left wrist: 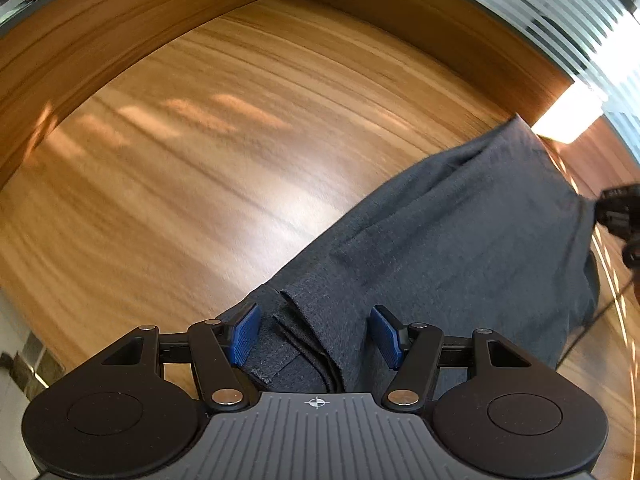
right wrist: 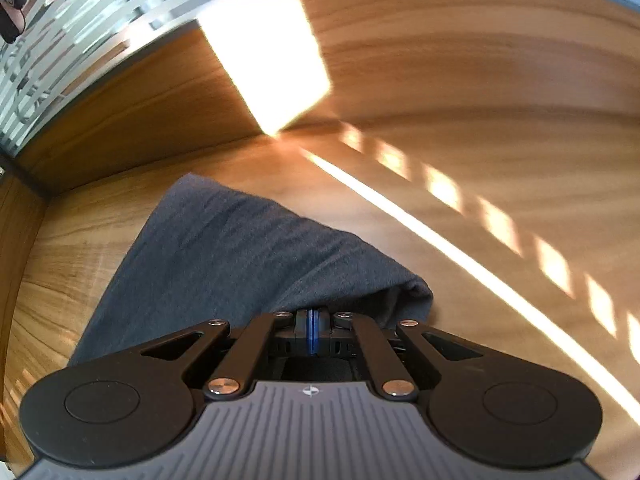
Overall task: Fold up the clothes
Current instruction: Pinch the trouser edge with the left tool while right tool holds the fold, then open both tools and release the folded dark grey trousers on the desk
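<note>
Cloth is what you have in front of both grippers: a dark grey garment (left wrist: 460, 232), soft and limp, so it should sag and drape wherever it is not held. Your left gripper (left wrist: 316, 334) stands with its blue pads spread wide, gripping nothing, with stacked fabric edges (left wrist: 304, 340) lying between them at 6 o'clock of its view. Those layered edges look like the place to pinch, taking every layer at once so none slips out. Your right gripper (right wrist: 312, 330) has its pads pressed together; the garment (right wrist: 224, 248) bunches right at the tips, and I judge it nipped there, though the pinch itself is hidden. Farther out, toward 2 o'clock in the left view, the cloth stretches over the wooden table (left wrist: 200, 140) up to its far corner (left wrist: 516, 124).
</note>
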Motion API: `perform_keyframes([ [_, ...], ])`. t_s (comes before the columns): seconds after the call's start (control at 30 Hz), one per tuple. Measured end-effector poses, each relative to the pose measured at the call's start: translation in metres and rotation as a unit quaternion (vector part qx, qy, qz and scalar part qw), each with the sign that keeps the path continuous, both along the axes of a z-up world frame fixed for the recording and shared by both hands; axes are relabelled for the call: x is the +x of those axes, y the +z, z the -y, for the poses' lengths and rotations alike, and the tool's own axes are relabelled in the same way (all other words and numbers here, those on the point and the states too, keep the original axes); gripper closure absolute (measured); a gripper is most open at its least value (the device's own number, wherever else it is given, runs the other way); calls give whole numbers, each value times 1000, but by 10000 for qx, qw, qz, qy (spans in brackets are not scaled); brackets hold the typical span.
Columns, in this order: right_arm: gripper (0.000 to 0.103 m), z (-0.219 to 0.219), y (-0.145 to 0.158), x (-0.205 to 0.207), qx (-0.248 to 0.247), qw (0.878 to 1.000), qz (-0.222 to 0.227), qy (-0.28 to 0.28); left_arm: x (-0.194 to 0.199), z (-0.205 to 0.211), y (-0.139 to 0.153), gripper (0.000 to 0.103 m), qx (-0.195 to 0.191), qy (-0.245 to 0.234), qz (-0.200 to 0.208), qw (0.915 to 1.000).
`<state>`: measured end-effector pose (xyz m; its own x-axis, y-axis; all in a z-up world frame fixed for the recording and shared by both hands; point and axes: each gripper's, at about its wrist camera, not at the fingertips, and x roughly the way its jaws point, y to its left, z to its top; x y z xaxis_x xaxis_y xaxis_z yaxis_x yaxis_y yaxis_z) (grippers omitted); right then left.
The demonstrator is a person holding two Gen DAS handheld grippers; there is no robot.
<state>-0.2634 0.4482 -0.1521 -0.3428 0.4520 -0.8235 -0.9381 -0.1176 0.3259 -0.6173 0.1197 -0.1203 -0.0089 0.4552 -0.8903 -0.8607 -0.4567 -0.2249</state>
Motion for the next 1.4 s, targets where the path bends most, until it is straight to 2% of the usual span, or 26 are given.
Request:
perform_keyframes([
  [0.2,103,-26,4,-24,175,9992,81,343,20,13,3,39,30,220,227,9995],
  [0.43,101,-23,22,-27,509,9961,409,592,36,18,4,40,97,144,119,9998],
  [0.5,99,-15,31,-22,594,9955,434,598,35,18,5,40,160,30,79,9998],
  [0.57,87,-1,43,-16,741,9942,458,635,34,21,7,40,222,-116,104,9996],
  [0.63,81,13,55,-11,897,9925,481,676,32,23,10,40,275,-276,138,9991],
  [0.8,75,65,85,-3,1265,9868,502,879,23,31,18,40,442,-884,180,9949],
  [0.9,67,101,101,0,1444,9845,479,871,14,35,24,40,498,-1303,171,9901],
  [1.03,63,153,114,2,1544,9853,414,602,-1,40,32,40,588,-1876,166,9803],
  [1.13,60,197,120,3,1599,9854,408,421,-8,44,33,40,624,-2412,68,9685],
  [1.27,53,257,121,-5,1642,9853,413,244,-14,48,30,40,656,-3178,-123,9458],
  [1.4,49,316,112,-20,1641,9855,391,167,-20,53,28,40,684,-3922,-313,9168],
])
